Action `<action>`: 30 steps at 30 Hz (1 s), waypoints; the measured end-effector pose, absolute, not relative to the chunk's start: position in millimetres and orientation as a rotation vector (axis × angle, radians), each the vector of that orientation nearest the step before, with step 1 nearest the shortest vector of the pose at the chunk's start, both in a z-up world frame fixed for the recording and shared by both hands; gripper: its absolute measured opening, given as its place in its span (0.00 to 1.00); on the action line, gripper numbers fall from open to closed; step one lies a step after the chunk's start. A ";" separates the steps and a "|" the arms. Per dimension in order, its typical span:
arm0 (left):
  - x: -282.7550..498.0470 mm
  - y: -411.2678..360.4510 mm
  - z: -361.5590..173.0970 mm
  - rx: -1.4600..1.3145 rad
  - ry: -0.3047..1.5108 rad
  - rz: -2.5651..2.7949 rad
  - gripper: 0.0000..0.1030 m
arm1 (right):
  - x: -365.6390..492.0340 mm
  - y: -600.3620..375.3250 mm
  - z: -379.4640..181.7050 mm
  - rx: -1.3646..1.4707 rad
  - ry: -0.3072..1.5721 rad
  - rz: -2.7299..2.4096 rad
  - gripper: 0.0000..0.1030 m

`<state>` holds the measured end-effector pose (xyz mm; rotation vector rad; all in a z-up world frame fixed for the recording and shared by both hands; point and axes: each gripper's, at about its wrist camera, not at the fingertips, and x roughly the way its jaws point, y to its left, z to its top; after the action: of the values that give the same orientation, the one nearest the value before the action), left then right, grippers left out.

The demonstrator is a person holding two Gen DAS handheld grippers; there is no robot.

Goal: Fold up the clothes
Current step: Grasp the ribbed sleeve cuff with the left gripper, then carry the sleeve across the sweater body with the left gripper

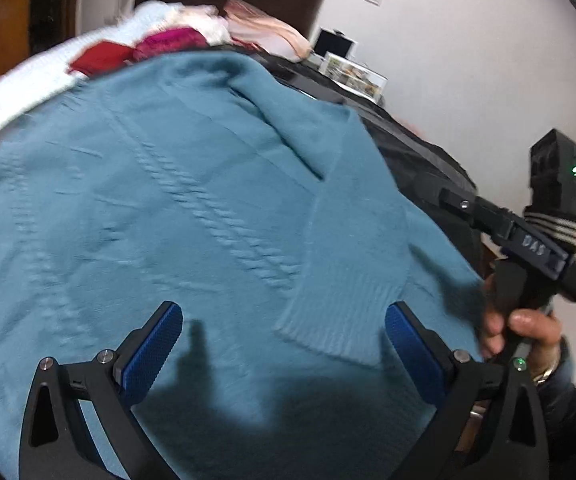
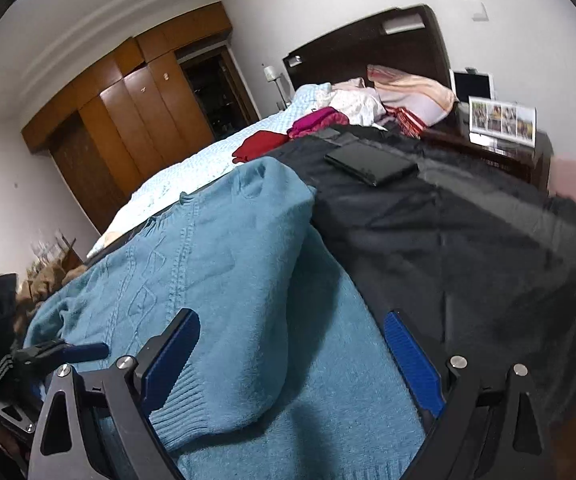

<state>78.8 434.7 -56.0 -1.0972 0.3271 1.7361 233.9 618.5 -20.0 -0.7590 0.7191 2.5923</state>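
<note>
Left wrist: sweater [image 1: 168,200] beneath parted jaws.

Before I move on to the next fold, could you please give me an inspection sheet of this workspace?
Surface: bed under a black cover, pale quilt beyond.
Job's things: teal sweater spread flat, one sleeve folded across its body.
Clutter: clothes pile by the headboard; a flat black case on the cover.
Grippers: left gripper open above the sweater; right gripper open over the sleeve; neither grips cloth.
Cables: nothing seen.
Surroundings: wooden wardrobe, nightstand with a photo frame.
</note>
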 end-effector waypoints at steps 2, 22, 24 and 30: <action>79.3 446.2 -60.0 -1.088 0.356 1.716 0.93 | 237.6 625.0 -24.5 -0.742 0.786 2.582 0.93; 66.2 444.5 0.8 -0.966 0.207 1.768 0.08 | 240.3 639.2 -40.7 -0.768 0.965 2.541 0.93; 52.6 427.2 25.3 -0.915 0.154 1.826 0.08 | 240.6 639.9 -41.9 -0.770 0.979 2.534 0.93; -2.7 368.2 53.9 -0.905 -0.008 2.007 0.08 | 240.5 637.6 -42.0 -0.779 0.973 2.528 0.93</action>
<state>-2.7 368.2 53.9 -0.9053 -0.0075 2.0068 240.5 637.6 -42.0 -0.7793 0.9733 2.5283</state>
